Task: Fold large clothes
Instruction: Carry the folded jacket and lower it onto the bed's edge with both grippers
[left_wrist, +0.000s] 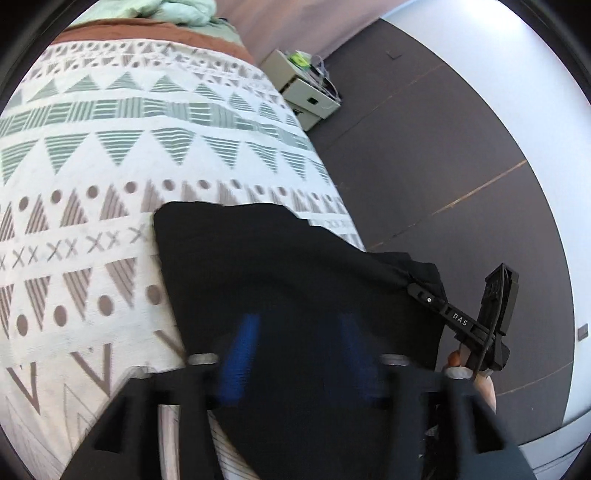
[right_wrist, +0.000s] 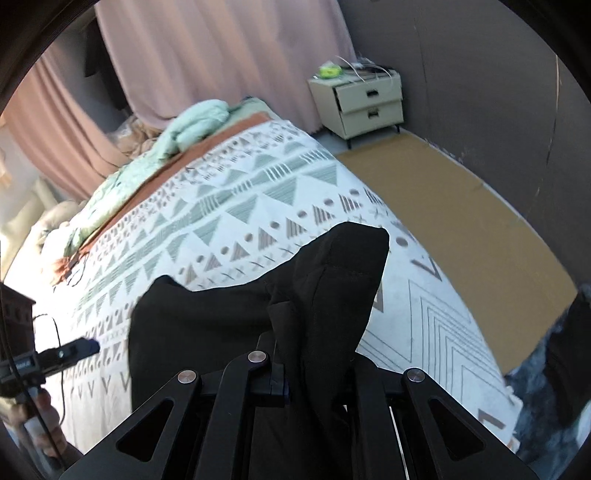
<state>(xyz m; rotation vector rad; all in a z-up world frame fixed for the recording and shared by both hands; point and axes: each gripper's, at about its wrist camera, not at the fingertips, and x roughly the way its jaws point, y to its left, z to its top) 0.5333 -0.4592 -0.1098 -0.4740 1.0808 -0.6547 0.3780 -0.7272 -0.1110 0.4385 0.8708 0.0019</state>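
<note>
A black garment (left_wrist: 280, 266) lies at the near right edge of a bed covered by a white patterned bedspread (left_wrist: 110, 155). My left gripper (left_wrist: 299, 350) hovers over it, blurred, its blue pads (left_wrist: 242, 350) standing well apart with only cloth behind them, so it is open. In the same view my right gripper (left_wrist: 415, 288) is pinched on the garment's right corner beyond the bed's edge. In the right wrist view the black garment (right_wrist: 332, 280) hangs in a raised fold over my right gripper (right_wrist: 280, 343), which is shut on it. My left gripper (right_wrist: 86, 347) shows at the left edge there.
A crumpled pale green duvet (right_wrist: 192, 125) lies at the head of the bed. A cream two-drawer nightstand (right_wrist: 365, 103) stands in the corner by pink curtains (right_wrist: 221, 55). Right of the bed is a brown floor mat (right_wrist: 461, 221) and a dark wall.
</note>
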